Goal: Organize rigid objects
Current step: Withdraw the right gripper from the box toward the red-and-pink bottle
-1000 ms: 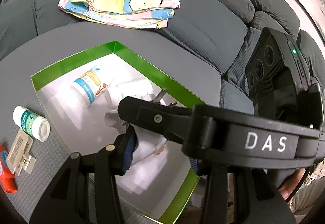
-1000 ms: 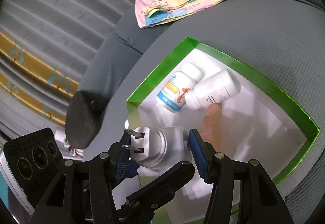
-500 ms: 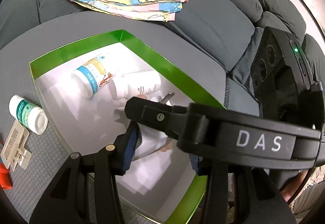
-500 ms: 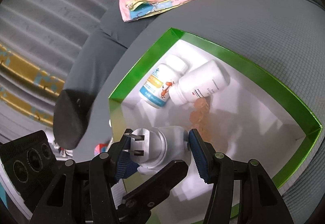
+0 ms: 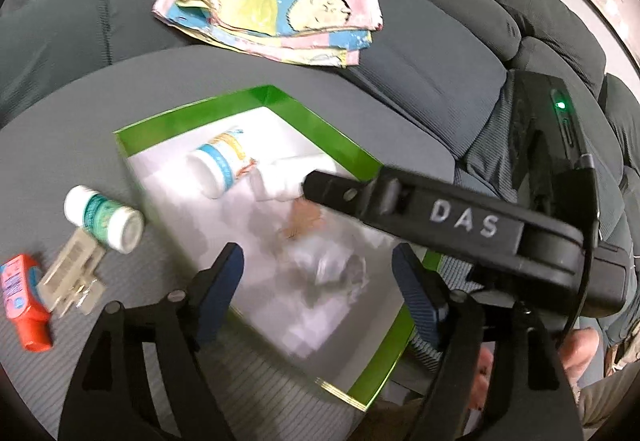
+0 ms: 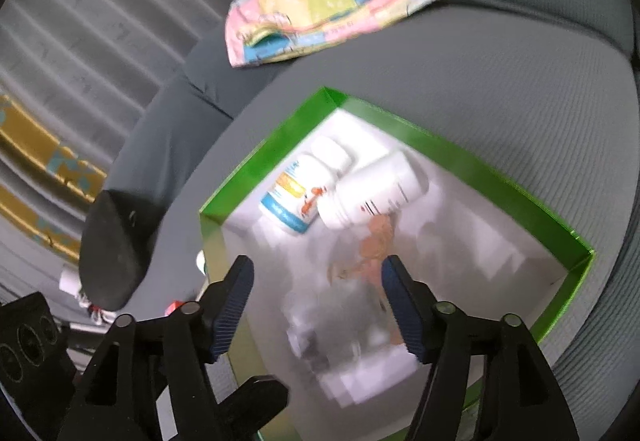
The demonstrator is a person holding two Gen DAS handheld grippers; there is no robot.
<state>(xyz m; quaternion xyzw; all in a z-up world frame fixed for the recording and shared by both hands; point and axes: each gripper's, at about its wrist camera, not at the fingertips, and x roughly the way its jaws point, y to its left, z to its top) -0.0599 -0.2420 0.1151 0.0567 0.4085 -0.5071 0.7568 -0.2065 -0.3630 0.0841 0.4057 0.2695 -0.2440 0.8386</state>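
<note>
Both grippers, left (image 5: 316,277) and right (image 6: 316,293), are opening, and the white plug adapter (image 5: 336,269) they had clamped now lies blurred on the glossy floor of the green-walled box (image 5: 336,133), beside two smooth white pill bottles (image 6: 340,189). That item counts as stowed; another bottle (image 5: 105,219) waits on the ribbed grey bench (image 5: 52,145).

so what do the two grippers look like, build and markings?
Both are black plastic scissor-linkage frames with silver pivot screws. The left gripper and right gripper have fingers lined with ribbed dark blue pads. The right one's body reads "DAS" in white, with a camera module, green LED and black cable.
</note>
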